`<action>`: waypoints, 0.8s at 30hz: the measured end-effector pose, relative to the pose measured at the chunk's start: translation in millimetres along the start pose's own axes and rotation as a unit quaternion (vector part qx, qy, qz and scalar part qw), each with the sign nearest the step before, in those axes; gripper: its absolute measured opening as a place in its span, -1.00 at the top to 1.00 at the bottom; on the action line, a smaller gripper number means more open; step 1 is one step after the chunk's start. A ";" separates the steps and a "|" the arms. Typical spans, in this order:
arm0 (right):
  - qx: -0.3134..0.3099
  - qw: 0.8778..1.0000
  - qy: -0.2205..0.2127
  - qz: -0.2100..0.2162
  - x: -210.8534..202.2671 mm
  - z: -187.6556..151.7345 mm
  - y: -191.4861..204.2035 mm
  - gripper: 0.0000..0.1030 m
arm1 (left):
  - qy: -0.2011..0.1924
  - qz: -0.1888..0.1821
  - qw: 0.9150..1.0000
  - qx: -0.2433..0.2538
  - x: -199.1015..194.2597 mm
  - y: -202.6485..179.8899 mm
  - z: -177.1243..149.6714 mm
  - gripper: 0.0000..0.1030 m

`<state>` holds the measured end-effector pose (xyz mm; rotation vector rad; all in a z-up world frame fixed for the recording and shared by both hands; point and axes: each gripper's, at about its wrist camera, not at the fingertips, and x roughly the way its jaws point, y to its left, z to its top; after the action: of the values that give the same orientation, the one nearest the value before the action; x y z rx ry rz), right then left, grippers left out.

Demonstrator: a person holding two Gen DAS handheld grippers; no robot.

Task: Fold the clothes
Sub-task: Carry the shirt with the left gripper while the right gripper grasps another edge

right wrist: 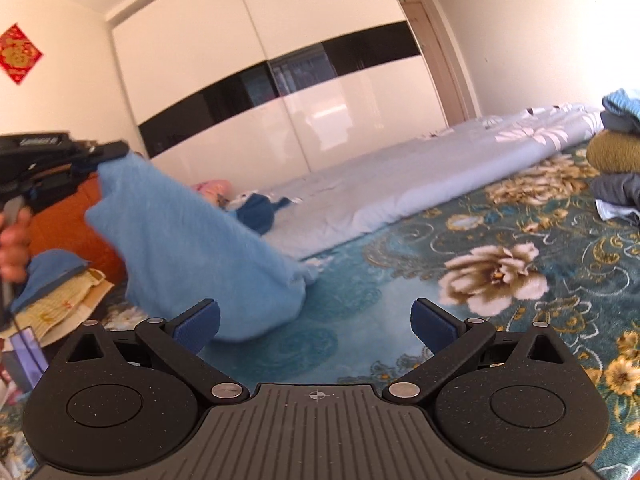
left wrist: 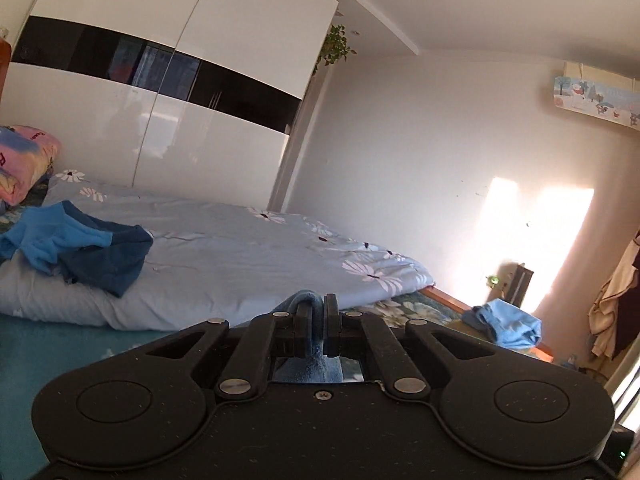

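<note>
My left gripper (left wrist: 317,312) is shut on a fold of a light blue garment (left wrist: 310,354), which hangs below the fingers. In the right wrist view the same garment (right wrist: 192,248) hangs from the left gripper (right wrist: 108,158), held up at the left, and its lower end rests on the floral bedspread (right wrist: 500,276). My right gripper (right wrist: 316,320) is wide open and empty, just in front of the garment's lower end. A crumpled blue and navy garment (left wrist: 76,246) lies on the pale blue quilt (left wrist: 248,248).
Folded clothes are stacked at the right (right wrist: 618,152); another view shows a blue pile (left wrist: 506,324) at the bed's edge. A pink pillow (left wrist: 24,160) lies at the head. A white wardrobe (left wrist: 160,100) stands behind the bed. Papers and cloth (right wrist: 60,300) lie at the left.
</note>
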<state>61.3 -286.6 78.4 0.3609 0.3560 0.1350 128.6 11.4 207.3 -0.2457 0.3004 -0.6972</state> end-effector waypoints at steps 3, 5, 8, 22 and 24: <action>-0.008 1.000 -0.011 0.007 -21.0 -2.7 3.9 -0.99 | 0.010 -0.005 1.000 -0.028 -25.6 -14.5 -22.6 0.97; -0.014 1.000 -0.017 0.003 -33.7 -5.3 6.5 -0.99 | 0.014 -0.014 0.998 -0.059 -36.6 -24.5 -37.3 0.97; -0.031 0.999 -0.027 -0.010 -49.1 -8.2 11.7 -0.99 | 0.010 -0.028 0.996 -0.082 -37.1 -38.8 -53.9 0.97; -0.048 0.997 0.032 0.043 -31.8 -30.5 32.9 -0.65 | 0.071 0.005 0.992 -0.106 32.0 -7.2 -64.7 0.95; -0.049 0.995 0.052 0.063 -23.2 -34.0 43.6 -0.40 | 0.069 0.004 0.991 -0.115 36.3 -1.6 -64.9 0.95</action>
<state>24.5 -239.7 72.1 0.2801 0.4287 0.2946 131.3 -21.6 140.7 -0.4167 0.5156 -0.6733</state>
